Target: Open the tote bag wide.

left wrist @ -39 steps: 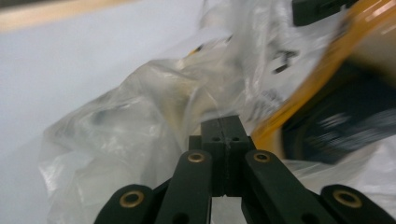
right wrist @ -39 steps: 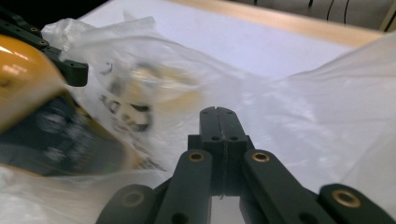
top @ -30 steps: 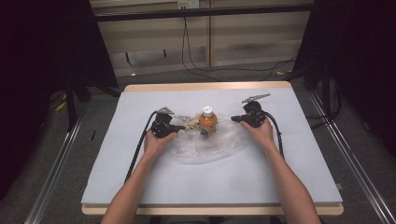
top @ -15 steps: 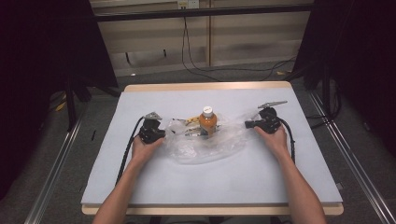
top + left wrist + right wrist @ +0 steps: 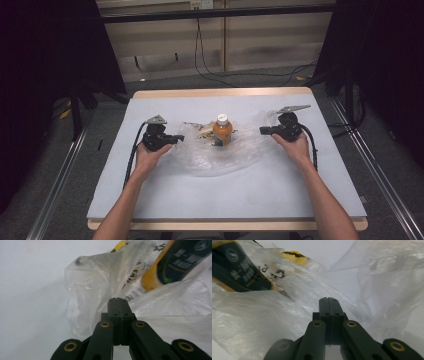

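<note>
Both jaws clamped on the plastic bag [image 5: 220, 150]: left hand-held gripper [image 5: 176, 138], right hand-held gripper [image 5: 263, 131]. Bottle [image 5: 222, 131] upright inside, mid-tabletop [image 5: 300, 180]. Pull evenly apart, low, or bottle tips.

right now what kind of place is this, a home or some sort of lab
Most likely a lab or recording setup, not a home: a plain table under a pale sheet, dark curtains at both sides, metal rails on the floor and loose cables behind. A person works a plastic bag with handheld grippers.

bottle [image 5: 175, 262] cut by frame edge | label txt blurred | bag [image 5: 225, 155] contents unclear
</note>
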A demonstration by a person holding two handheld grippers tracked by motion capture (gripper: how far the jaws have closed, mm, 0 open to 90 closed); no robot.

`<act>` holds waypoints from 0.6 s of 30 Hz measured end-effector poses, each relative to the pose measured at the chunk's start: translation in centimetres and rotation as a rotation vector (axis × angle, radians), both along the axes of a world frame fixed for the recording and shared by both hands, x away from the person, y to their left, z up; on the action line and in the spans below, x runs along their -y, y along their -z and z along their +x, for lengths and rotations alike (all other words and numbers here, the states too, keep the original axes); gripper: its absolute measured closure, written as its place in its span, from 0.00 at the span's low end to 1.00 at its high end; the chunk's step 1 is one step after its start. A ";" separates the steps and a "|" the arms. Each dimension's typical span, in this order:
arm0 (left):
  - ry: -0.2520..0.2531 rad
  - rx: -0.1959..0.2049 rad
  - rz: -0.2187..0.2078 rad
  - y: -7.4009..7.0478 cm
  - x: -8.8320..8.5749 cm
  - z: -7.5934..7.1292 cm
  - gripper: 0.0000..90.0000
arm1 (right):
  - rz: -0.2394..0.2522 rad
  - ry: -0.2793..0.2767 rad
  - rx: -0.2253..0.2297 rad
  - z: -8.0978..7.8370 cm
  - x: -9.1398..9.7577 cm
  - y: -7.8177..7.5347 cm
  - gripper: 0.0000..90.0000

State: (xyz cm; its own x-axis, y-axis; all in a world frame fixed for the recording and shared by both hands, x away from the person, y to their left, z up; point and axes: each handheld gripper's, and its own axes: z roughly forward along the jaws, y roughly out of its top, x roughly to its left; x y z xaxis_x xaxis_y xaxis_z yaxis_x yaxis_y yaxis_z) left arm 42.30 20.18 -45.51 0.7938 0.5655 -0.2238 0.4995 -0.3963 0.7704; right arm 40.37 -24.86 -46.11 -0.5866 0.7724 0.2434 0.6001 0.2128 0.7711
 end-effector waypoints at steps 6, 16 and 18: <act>0.006 0.033 -0.003 -2.3 -0.7 -0.6 1.00 | 0.003 -0.029 0.025 -1.0 -0.2 -1.8 1.00; 0.146 0.018 0.129 -4.2 4.4 -0.5 1.00 | -0.058 -0.148 -0.008 -1.0 -3.1 -4.8 1.00; 0.172 0.019 0.158 -4.0 5.9 -0.4 1.00 | -0.091 -0.191 -0.052 0.0 -4.8 -4.7 1.00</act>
